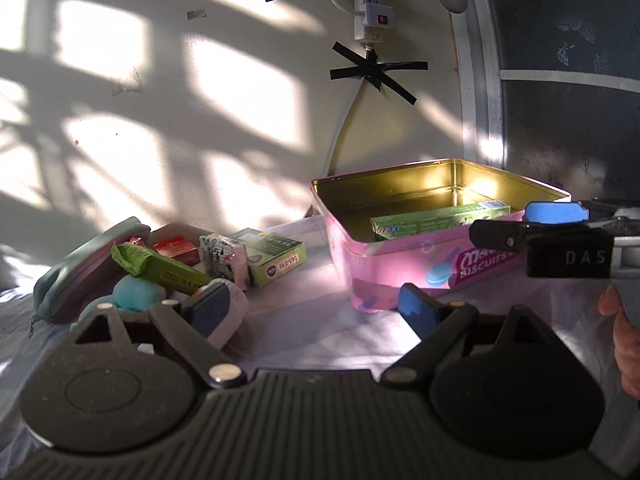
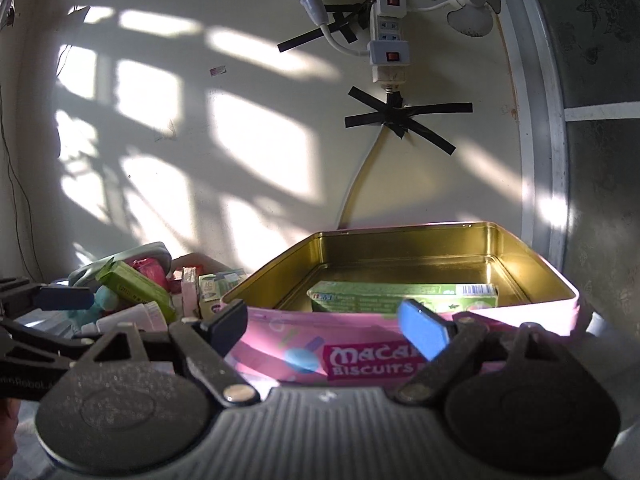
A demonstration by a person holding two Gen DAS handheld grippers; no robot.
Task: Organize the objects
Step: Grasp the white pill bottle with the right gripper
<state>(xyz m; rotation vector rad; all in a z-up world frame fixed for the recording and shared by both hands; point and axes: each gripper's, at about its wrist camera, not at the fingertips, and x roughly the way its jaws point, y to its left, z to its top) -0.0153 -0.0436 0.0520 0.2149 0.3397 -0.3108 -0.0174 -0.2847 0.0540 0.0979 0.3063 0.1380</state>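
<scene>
A pink biscuit tin (image 1: 404, 264) with a gold inside stands open on the table; it also shows in the right wrist view (image 2: 280, 332). A long green box (image 1: 436, 222) lies inside it, seen too in the right wrist view (image 2: 400, 298). My left gripper (image 1: 312, 308) is open and empty, low over the cloth between the tin and a pile of items. My right gripper (image 2: 328, 326) is open and empty, just in front of the tin's near wall; it shows at the right in the left wrist view (image 1: 532, 220). The pile holds a green packet (image 1: 160, 268), a green carton (image 1: 276, 258) and a patterned packet (image 1: 224, 260).
A grey zip pouch (image 1: 80, 268), a red box (image 1: 176, 249), a teal soft thing (image 1: 136, 294) and a pale pink item (image 1: 232, 312) lie at the left. A pale cloth (image 1: 312, 336) covers the table. A wall with a taped power strip (image 1: 370, 4) rises behind. A window frame (image 1: 480, 80) stands at right.
</scene>
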